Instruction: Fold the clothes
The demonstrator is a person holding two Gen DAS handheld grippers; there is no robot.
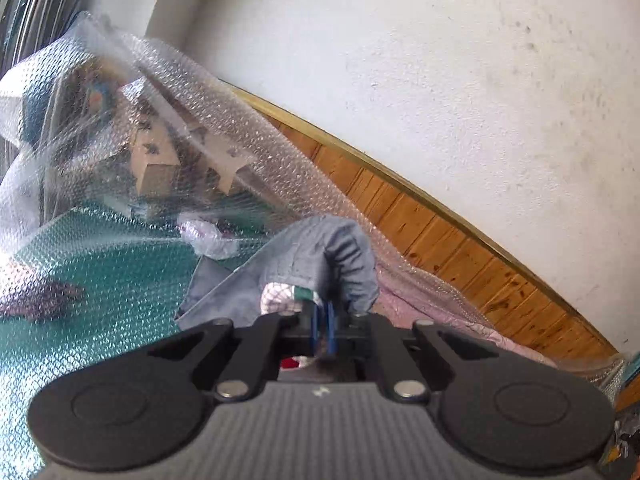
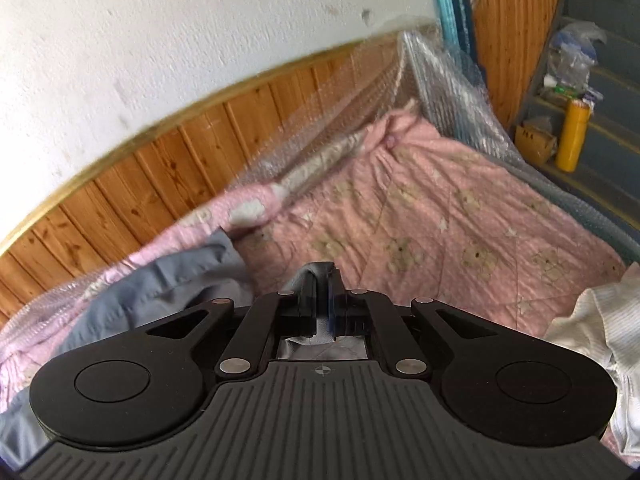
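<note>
Over the pink quilt (image 2: 460, 216), both claws pinch grey garment (image 2: 168, 280).

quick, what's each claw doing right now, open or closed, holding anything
Left claw: closed, gripping the grey garment.
Right claw: closed, pinching grey garment fabric over the pink quilt.

A pink quilted bedspread printed with pale bears (image 2: 460, 216) covers the bed. On it lie a grey-blue cloth garment (image 2: 168, 280) and, near the right edge, a crumpled white ribbed garment (image 2: 600, 320). Clear bubble wrap (image 2: 452, 76) lines its far edges.
</note>
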